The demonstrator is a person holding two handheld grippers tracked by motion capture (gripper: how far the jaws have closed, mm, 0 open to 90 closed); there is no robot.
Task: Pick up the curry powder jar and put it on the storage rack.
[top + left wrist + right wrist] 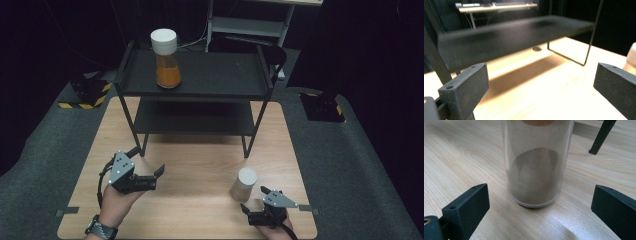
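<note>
clear jar point(536, 170) holds grey-brown powder

A light wooden tabletop point(190, 200) carries a black two-tier rack point(197, 92) at its far side. Near of the rack's right legs stands a white-capped jar point(243, 184); an orange-filled jar point(166, 57) stands on the rack's top shelf, left end.

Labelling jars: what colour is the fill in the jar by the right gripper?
Greyish-brown powder in the clear jar, under a white lid. Right gripper view shows it best.
</note>
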